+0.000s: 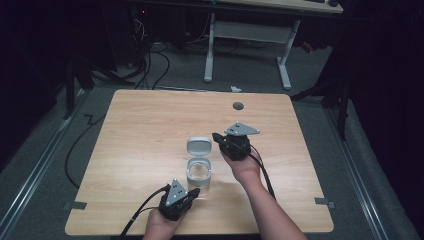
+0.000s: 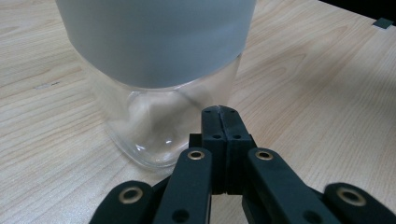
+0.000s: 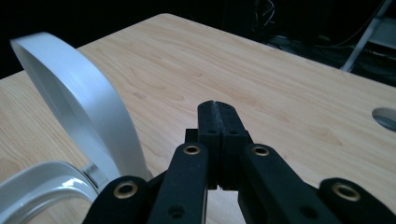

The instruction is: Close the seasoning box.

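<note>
A clear jar (image 1: 199,174) with its hinged lid (image 1: 198,146) up sits on the surface (image 1: 140,130). Left claw (image 1: 195,191) and right claw (image 1: 216,136) flank it, both clenched, empty.

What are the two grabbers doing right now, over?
Left gripper shut, empty, tips at the jar's glass wall. Right gripper shut, empty, beside the open lid. Jar upright on the table. Nothing in the way.

— Where does the high view look from?
— Above the near edge, facing forward and down on the table (image 1: 150,120).
— The gripper views?
— Low, close, both catching the jar (image 2: 159,70).
</note>
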Action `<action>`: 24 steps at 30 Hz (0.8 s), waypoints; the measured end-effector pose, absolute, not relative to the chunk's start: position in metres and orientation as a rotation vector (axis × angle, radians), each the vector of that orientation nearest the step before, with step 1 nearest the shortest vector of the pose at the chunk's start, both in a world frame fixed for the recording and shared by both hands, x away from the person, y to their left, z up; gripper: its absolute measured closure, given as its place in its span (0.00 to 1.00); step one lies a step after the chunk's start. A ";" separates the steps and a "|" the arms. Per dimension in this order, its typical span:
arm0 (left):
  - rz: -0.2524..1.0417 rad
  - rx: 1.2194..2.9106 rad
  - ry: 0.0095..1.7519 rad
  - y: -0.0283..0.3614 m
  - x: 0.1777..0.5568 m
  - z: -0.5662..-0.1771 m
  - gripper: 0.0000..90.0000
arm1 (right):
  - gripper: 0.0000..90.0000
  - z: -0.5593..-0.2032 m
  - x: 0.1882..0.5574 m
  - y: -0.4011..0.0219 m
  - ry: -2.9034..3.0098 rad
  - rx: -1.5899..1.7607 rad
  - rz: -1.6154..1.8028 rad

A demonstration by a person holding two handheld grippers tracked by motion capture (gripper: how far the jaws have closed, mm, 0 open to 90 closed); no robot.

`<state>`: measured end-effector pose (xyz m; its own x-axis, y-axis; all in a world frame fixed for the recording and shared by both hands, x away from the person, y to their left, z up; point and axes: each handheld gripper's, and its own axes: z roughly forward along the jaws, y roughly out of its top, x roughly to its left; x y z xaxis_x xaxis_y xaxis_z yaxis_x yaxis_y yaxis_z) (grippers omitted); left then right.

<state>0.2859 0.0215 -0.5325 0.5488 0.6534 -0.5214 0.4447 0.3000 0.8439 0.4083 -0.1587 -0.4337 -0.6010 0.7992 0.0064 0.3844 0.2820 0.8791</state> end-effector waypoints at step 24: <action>0.169 1.328 1.064 0.022 0.287 -0.533 1.00 | 1.00 -0.414 0.369 -0.148 2.139 0.941 1.325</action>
<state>0.2868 0.0221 -0.5325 0.5480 0.6480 -0.5290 0.4526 0.3022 0.8390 0.3688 -0.1476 -0.4141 -0.6649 0.7466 -0.0224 0.3125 0.3052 0.8995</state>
